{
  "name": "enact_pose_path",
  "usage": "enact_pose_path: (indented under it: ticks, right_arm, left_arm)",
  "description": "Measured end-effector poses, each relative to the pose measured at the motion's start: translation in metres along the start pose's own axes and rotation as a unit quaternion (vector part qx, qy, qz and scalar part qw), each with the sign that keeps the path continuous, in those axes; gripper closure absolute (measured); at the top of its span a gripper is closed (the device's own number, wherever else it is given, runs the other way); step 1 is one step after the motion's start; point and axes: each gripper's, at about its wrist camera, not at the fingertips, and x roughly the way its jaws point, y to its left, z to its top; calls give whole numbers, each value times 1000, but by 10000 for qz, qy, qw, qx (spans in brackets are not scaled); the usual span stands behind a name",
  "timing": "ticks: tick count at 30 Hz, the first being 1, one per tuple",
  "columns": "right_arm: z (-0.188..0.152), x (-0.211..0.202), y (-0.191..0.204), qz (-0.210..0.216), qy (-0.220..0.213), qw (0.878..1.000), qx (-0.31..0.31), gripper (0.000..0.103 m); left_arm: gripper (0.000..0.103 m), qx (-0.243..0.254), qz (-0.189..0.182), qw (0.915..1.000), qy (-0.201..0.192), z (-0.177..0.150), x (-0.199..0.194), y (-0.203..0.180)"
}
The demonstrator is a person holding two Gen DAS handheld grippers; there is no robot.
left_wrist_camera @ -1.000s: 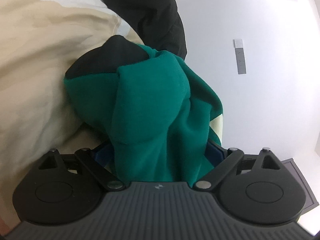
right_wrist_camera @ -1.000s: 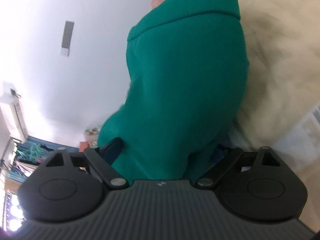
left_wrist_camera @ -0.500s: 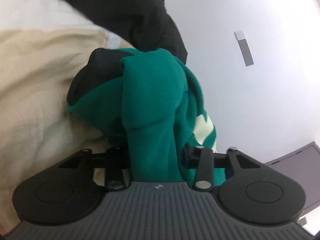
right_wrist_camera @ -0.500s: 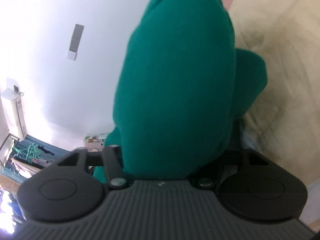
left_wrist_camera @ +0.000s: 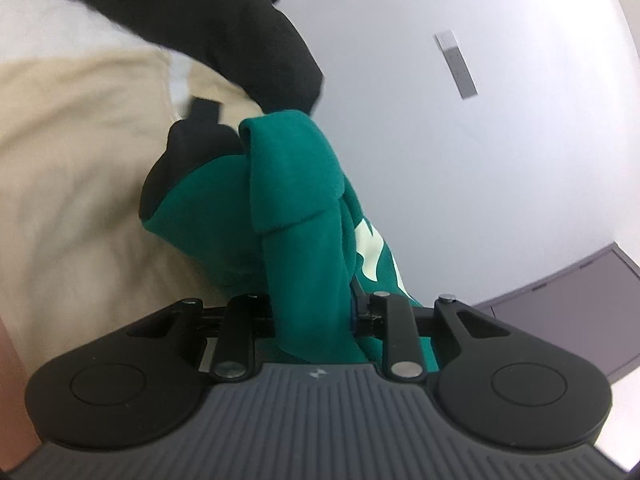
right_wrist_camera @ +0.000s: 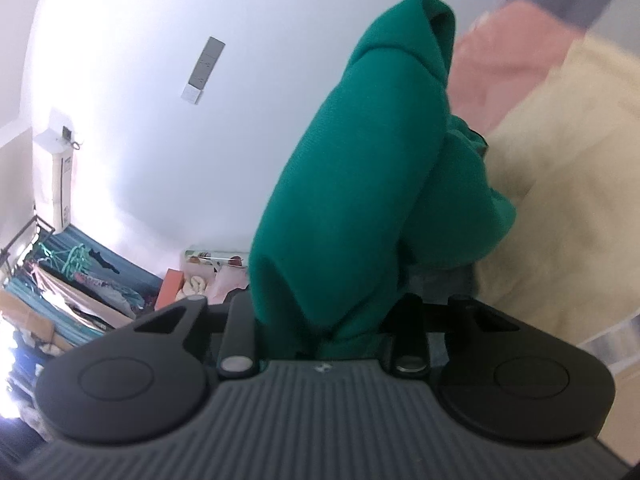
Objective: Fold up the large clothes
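A green sweatshirt point(left_wrist_camera: 296, 208) with a black panel and pale lettering hangs bunched from my left gripper point(left_wrist_camera: 316, 316), whose jaws are shut on a fold of it. The same green sweatshirt point(right_wrist_camera: 360, 200) fills the middle of the right wrist view, where my right gripper point(right_wrist_camera: 324, 320) is shut on another bunched fold. Both grippers hold the cloth up off the cream bedding point(left_wrist_camera: 80, 180). The fingertips of both grippers are hidden under the fabric.
A black garment point(left_wrist_camera: 224, 32) lies on the cream bedding beyond the left gripper. A pink cloth point(right_wrist_camera: 504, 64) lies on the bedding point(right_wrist_camera: 568, 184) at the right. A white wall is behind, with a dark cabinet point(left_wrist_camera: 568, 304) and cluttered racks point(right_wrist_camera: 80, 288).
Both grippers closed from open onto the green sweatshirt and lifted it, so the cloth now hangs narrower and more bunched, with more wall in view.
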Motion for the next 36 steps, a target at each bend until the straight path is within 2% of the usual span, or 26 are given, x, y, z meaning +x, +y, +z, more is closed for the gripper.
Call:
enact_pose_path:
  ticks: [4,8,16,20,24,26,33,36]
  right_arm:
    - [27,-37,0,-132,-142,9997,-133,71]
    - [60,-77,-17,-250,-417,9985,-264,71]
    - [130,-168,-73,-515,-1226,9911,-82,72]
    - [149,-209,-110,-612,-1504,9867,54,72]
    - [152,-234,-143,-713,-1571,9849,112,72]
    - [145,-231,-153,-754,-1512,9854,217,72]
    - [113,-242,-196,-506,-1588,9847,504,72]
    - [113,-237,-199,-522,-1650,9837,480,72]
  left_arm:
    - [73,83,-114,9995,299,-29,12,-22]
    - [73,281,-317,9973,608,-65,31,-58]
    - [73,602,-775,9876,1226,-156,95,-131]
    - [73,916,-921,9802,1494,-198,118,-157]
    - [73,1199,-909,9741,1687,-228,128,-165]
    - [73,1310,-917,9726,1686,-239,126,-164]
    - [73,1710,-941,9655,1723,-248,113,-154]
    - [73,1723,-896,9662,1695,-248,119,-146]
